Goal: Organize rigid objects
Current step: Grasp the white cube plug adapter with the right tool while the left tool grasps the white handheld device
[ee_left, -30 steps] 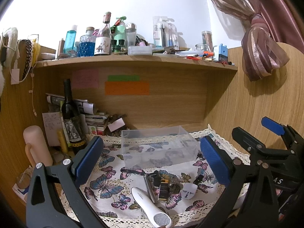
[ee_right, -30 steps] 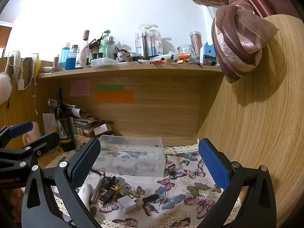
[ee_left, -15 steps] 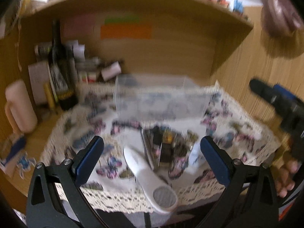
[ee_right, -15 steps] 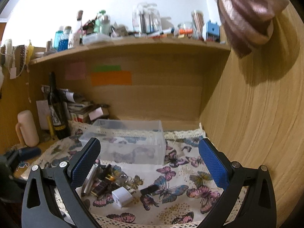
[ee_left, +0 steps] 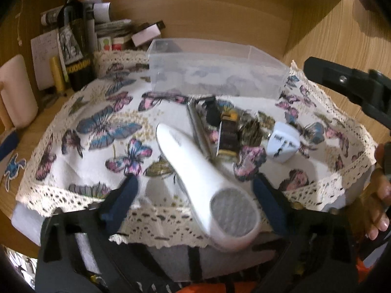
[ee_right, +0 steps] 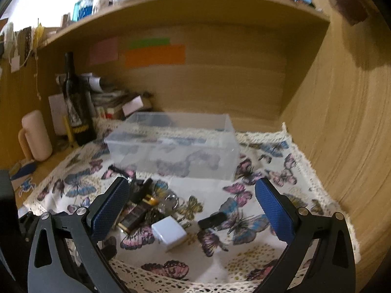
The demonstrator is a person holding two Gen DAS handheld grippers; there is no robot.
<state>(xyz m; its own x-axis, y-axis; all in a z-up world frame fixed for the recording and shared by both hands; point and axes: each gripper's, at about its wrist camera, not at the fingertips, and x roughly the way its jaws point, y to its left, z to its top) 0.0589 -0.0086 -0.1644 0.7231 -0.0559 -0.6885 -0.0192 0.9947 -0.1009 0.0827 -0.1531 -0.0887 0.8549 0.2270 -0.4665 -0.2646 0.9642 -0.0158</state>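
A clear plastic box (ee_left: 215,73) stands on a butterfly-print cloth (ee_left: 102,127); it also shows in the right wrist view (ee_right: 176,146). In front of it lies a pile: a white handheld device (ee_left: 205,183) with a grey round end, a metal bar (ee_left: 199,128), a dark and gold bottle (ee_left: 228,134), a white plug adapter (ee_left: 283,144) (ee_right: 168,232) and a small black piece (ee_right: 211,219). My left gripper (ee_left: 195,195) is open, its fingers either side of the white device's grey end. My right gripper (ee_right: 190,210) is open above the adapter.
A dark wine bottle (ee_left: 75,41) (ee_right: 75,102), papers and small boxes (ee_left: 117,31) stand at the back left. A pink mug (ee_right: 35,134) sits at the left. Wooden walls (ee_right: 342,122) close in the back and right. A cluttered shelf (ee_right: 171,2) runs overhead.
Both grippers have tilted down and moved closer to the cloth. My left gripper has come down around the white device. My right gripper has come nearer the pile.
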